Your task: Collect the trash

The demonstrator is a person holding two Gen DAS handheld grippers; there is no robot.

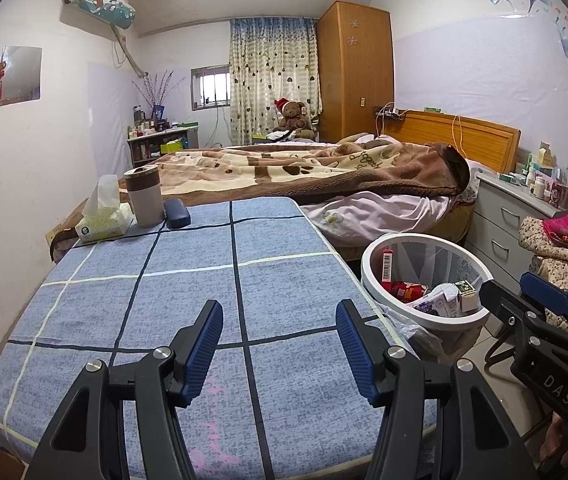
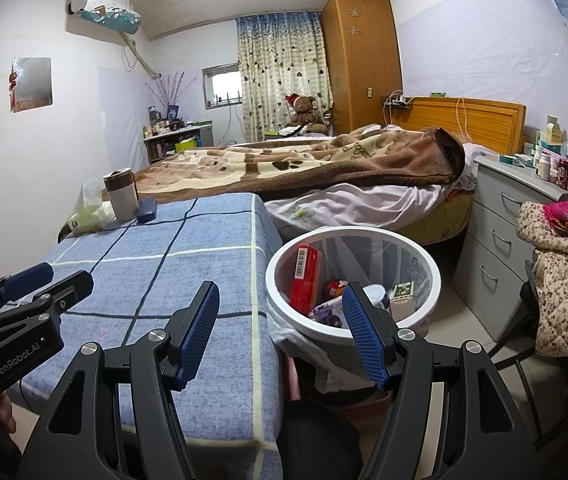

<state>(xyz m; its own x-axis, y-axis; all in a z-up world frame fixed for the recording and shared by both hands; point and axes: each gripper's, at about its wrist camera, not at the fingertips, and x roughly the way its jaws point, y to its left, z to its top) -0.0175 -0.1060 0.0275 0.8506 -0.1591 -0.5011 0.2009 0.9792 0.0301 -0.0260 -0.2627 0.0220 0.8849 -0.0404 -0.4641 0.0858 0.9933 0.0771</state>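
Both grippers hang over the near end of the table, jaws partly open and nothing between the pads: the left gripper sits above the blue checked cloth, the right gripper straddles the table's right edge and the bin's rim. The bin, white and lined with a clear bag, stands on the floor just beside that edge, and the trash is already in it: a red box, a red can, a purple carton and a small green-and-white box. The red box leans against the left wall, its long axis near upright, barcode end up; the purple carton appears to lie on its side across the bottom. The table's near part is bare; only a tissue pack, a cup and a dark case stand at the far left corner, and these look like keepers rather than rubbish. The work seems done or close to it. The sound move is probably to scan table and floor once more before reaching, keep the jaws at this width, and stay off the bin rim, which would likely tip under a knock.
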